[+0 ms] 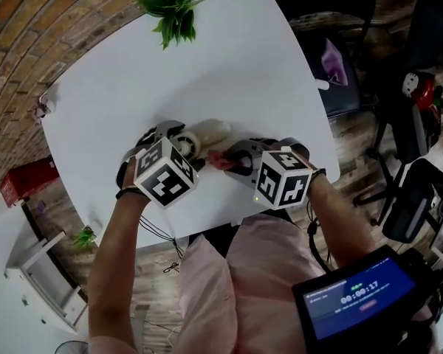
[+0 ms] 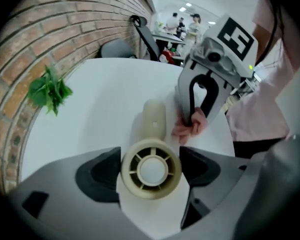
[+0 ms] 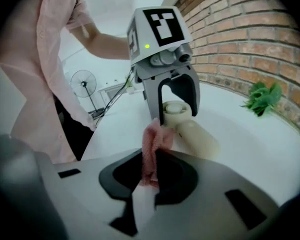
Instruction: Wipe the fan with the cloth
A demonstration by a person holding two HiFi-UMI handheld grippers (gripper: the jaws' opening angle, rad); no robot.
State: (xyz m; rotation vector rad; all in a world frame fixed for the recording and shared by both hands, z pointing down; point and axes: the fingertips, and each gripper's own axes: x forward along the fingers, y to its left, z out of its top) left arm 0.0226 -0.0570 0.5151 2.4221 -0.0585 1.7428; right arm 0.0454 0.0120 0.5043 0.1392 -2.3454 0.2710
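From above, the fan (image 1: 207,133) lies on the white counter (image 1: 236,65), close to you. Your left gripper (image 2: 151,170) squeezes its round head in its jaws, handle pointing away. Your right gripper (image 3: 149,171) pinches the pink cloth (image 3: 152,144) in its jaws, with the fan just ahead.

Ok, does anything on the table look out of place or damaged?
Nothing stands out. The left gripper is shut on the fan by its round head, the handle lying on the table. The right gripper pinches the pink cloth beside that handle. A leafy sprig lies loose at the far edge.
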